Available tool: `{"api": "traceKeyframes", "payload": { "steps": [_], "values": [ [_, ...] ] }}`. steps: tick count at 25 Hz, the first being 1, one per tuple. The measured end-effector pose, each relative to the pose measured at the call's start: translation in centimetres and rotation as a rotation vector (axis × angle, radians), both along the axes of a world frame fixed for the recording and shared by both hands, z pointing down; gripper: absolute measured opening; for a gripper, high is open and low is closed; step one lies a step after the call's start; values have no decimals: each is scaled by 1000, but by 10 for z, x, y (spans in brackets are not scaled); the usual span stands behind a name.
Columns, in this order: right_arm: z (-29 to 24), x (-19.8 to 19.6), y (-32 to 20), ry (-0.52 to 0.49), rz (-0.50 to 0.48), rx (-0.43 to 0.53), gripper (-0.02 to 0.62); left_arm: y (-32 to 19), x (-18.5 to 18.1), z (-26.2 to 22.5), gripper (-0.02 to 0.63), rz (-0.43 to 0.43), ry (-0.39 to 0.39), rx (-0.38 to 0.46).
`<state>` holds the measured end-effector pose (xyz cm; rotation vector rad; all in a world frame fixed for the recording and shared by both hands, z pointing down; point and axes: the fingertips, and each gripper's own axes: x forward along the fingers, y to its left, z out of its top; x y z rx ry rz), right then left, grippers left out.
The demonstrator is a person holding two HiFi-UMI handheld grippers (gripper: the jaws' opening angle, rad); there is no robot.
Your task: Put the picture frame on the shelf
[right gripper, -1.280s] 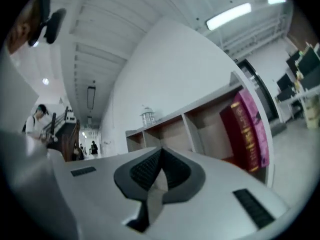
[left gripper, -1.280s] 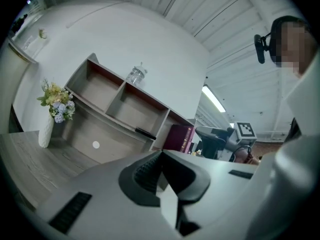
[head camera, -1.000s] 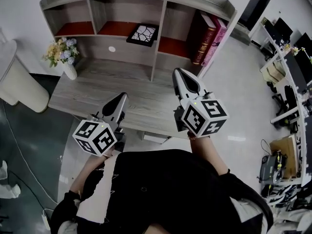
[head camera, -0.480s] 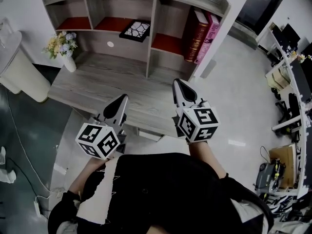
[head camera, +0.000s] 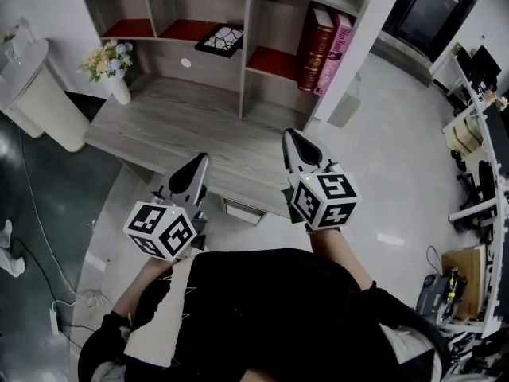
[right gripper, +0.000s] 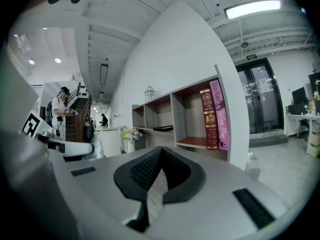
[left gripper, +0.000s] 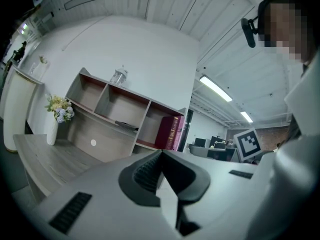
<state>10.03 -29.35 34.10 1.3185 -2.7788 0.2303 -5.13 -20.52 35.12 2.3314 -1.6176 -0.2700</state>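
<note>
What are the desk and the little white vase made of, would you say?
Desk: apparently wood or wood-look laminate, matte grey, with streaky grain lines. Vase: smooth plain white, probably ceramic, though plastic is possible.

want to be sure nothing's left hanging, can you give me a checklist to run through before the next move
1. picture frame on the shelf: ok, it lies flat in the middle compartment.
2. Frame fully back from the shelf's front edge: cannot tell.
3. left gripper empty: ok, jaws together on nothing.
4. right gripper empty: ok, jaws together on nothing.
5. Grippers apart from the flower vase and books: ok, both are near the front edge of the desk.
</note>
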Motion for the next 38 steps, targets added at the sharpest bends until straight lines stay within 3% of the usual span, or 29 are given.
{"api": "traceKeyframes", "payload": {
  "steps": [15,38],
  "values": [
    [12,30,12,4,-54,2,5,18,33,5,12,-62,3,26],
    [30,28,7,14,-102,-28,5,22,35,17,12,-121,17,21]
  ]
}}
